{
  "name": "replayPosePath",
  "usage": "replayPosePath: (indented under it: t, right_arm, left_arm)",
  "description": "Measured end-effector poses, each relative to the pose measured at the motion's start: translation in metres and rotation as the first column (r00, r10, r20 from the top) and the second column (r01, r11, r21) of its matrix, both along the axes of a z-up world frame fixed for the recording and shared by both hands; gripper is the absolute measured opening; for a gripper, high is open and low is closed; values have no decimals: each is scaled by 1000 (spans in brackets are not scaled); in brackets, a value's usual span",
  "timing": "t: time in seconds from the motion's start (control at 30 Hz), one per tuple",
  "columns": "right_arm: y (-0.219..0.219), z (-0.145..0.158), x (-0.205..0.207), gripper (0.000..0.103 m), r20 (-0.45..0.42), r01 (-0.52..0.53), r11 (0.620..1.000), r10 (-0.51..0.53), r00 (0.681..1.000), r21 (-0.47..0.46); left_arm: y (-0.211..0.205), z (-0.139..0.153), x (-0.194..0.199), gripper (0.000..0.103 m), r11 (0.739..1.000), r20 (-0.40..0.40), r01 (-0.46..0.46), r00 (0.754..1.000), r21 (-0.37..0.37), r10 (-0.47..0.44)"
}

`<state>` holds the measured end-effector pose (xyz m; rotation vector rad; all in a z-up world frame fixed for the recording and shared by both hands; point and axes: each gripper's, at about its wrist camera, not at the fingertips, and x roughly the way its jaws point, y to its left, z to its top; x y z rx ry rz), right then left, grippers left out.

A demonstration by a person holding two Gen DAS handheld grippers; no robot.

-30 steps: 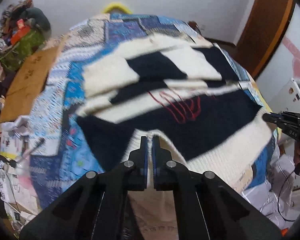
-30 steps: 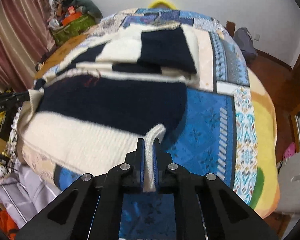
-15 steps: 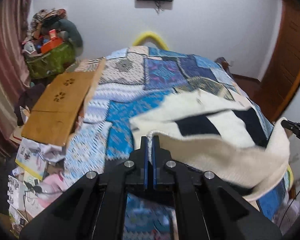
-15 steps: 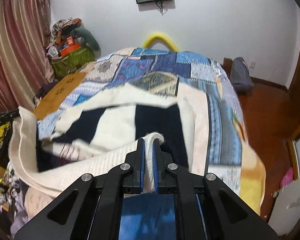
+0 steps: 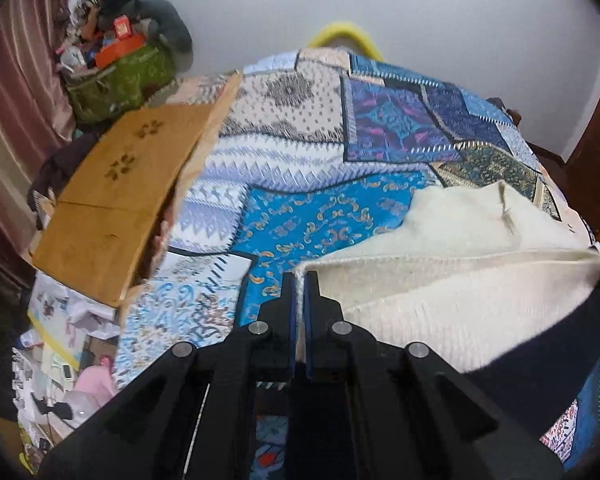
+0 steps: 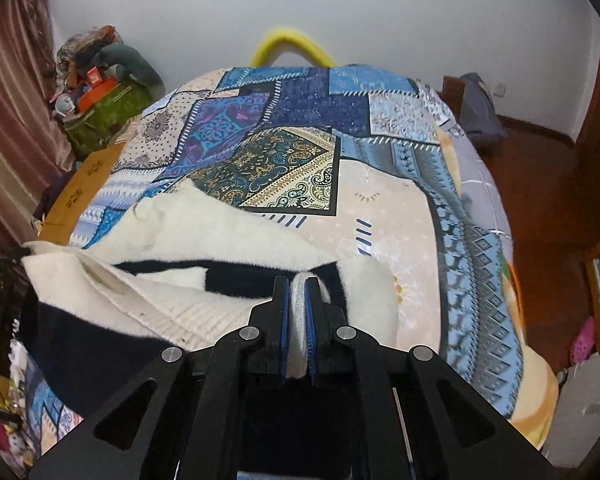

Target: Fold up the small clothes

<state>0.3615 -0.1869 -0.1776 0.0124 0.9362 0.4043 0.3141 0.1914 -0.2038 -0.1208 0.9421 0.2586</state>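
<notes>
While both tongs pinch the sweater's ribbed cream hem, the fold is mid-way, not finished. Left gripper (image 5: 299, 280) has its jaws pressed together on a thin bit of the cream edge; right gripper (image 6: 299, 284) likewise clamps a thicker roll of the same edge. Sweater (image 5: 460, 280) is cream and navy knit, lifted at the hem and carried over its own body, which lies on the patchwork bedspread (image 5: 320, 216), toward the near right part of the bed in the left view, near left in the right view.

Progress, as a judgement: the bottom half looks doubled over the top half, cream inside showing, navy band (image 6: 80, 340) hanging on the underside. Hem not yet laid down or let go. Left to do: set the edge flat, release, likely another fold to make it compact, smooth it out. Sleeves — cannot tell if they are tucked; hidden under the lifted layer.

Writing and labels: a small tag (image 5: 504, 208) dangles near the neck area, too small and blurred to read. Cardboard sheet (image 5: 112, 200) beside the bed has cut-out paw-like marks, no readable text. Orange box (image 5: 120, 46) on the green bag in the corner, print unreadable. No brand legible anywhere, including on the grippers.
</notes>
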Motion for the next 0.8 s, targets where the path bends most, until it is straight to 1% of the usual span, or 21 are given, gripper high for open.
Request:
replayPosePath:
  t: [0.07, 0.1, 0.17, 0.2, 0.27, 0.33, 0.4, 0.43, 0.5, 0.53, 0.6, 0.63, 0.7, 0.77, 0.8]
  right_arm:
    - [-8, 7, 3, 8, 44, 38, 999, -38, 998, -4]
    - [-12, 11, 4, 8, 51, 49, 999, -49, 997, -2]
    - [-24, 16, 9, 9, 41, 67, 997, -68, 997, 31]
    - [-30, 17, 11, 11, 34, 73, 996, -75, 997, 48]
    - [-37, 17, 9, 14, 25, 77, 996, -78, 997, 48]
    - [-40, 14, 3, 19, 20, 70, 997, -70, 997, 29]
    - [-38, 9, 1, 25, 9, 45, 999, -45, 999, 17]
    - [-37, 6, -1, 26, 6, 31, 999, -32, 999, 7]
    - [-29, 2, -4, 28, 7, -1, 1000, 1, 1000, -18]
    - [-25, 1, -2, 28, 7, -15, 1000, 15, 1000, -24]
    - [-18, 0, -2, 29, 9, -41, 999, 41, 999, -29]
    - [-13, -1, 0, 31, 10, -55, 998, 55, 998, -30]
    - [-5, -5, 5, 41, 4, -67, 997, 67, 998, -40]
    - [3, -14, 14, 42, -19, -55, 997, 54, 998, -50]
    - [7, -18, 18, 42, -25, -50, 997, 49, 999, -54]
  left_arm:
    - [2, -4, 4, 3, 1000, -8, 1, 1000, -10, -1]
    - [3, -4, 5, 3, 1000, -6, -7, 1000, -5, 7]
    - [8, 0, 4, 4, 1000, 11, -23, 1000, -7, 23]
    - [11, 3, 2, 7, 999, 20, -24, 1000, -24, 24]
    - [15, 5, 0, 11, 999, 25, -23, 999, -43, 24]
    - [17, 4, -4, 15, 999, 14, -19, 1000, -44, 20]
    - [17, 0, -7, 24, 999, -5, -13, 1000, -39, 13]
    - [17, -5, -9, 26, 999, -21, -5, 1000, -37, 4]
    - [15, -13, -12, 37, 999, -41, 18, 999, -45, -19]
    - [13, -18, -14, 40, 998, -51, 35, 998, -52, -38]
    - [7, -28, -14, 54, 996, -69, 66, 995, -52, -69]
    - [4, -31, -13, 56, 996, -77, 78, 994, -48, -82]
    - [-3, -40, -9, 57, 994, -100, 104, 989, -32, -107]
    - [-7, -46, -2, 57, 993, -109, 104, 988, -48, -108]
    - [-7, -48, 0, 52, 993, -110, 100, 988, -70, -107]
